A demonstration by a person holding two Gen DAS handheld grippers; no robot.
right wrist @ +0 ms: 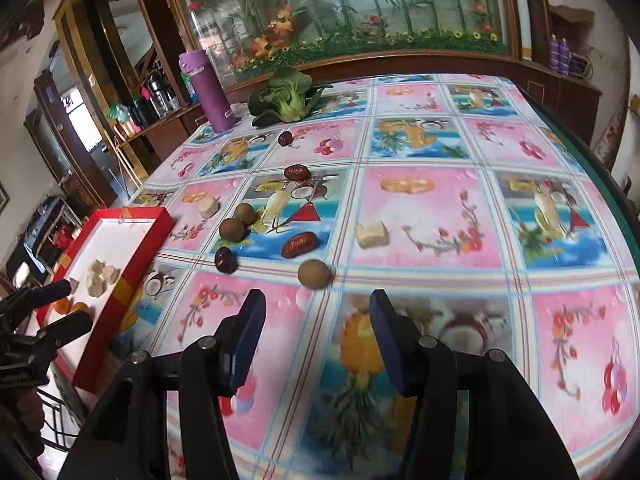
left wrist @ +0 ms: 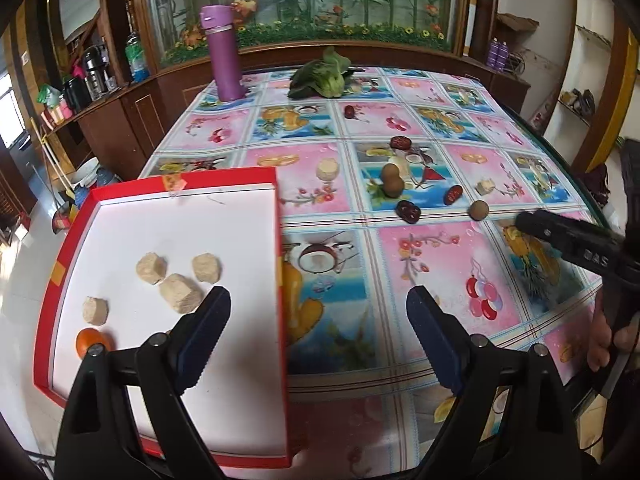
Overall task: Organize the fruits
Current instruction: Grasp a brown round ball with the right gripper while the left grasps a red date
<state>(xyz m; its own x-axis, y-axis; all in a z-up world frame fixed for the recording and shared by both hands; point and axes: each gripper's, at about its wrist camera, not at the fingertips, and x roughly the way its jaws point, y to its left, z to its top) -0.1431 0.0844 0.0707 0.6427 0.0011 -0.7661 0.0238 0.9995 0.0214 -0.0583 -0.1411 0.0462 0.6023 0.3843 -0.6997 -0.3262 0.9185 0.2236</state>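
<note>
A red tray (left wrist: 278,264) with a white floor holds several beige chunks (left wrist: 180,292) and an orange fruit (left wrist: 94,342). My left gripper (left wrist: 318,304) hangs open over the tray's right rim, holding nothing. Loose on the tablecloth lie brown longans (left wrist: 390,180), dark red dates (left wrist: 408,211) and two beige chunks (left wrist: 328,169). My right gripper (right wrist: 318,300) is open and empty just above the cloth. A single longan (right wrist: 315,274) sits right in front of its fingertips. A date (right wrist: 299,244) and a beige chunk (right wrist: 372,234) lie a little farther on.
A purple bottle (left wrist: 224,54) and a leafy green vegetable (left wrist: 320,76) stand at the table's far edge. Behind them is a wooden cabinet with a glass panel. The tray (right wrist: 132,264) overhangs the table's left edge. A hand (left wrist: 604,344) holds the right gripper's handle.
</note>
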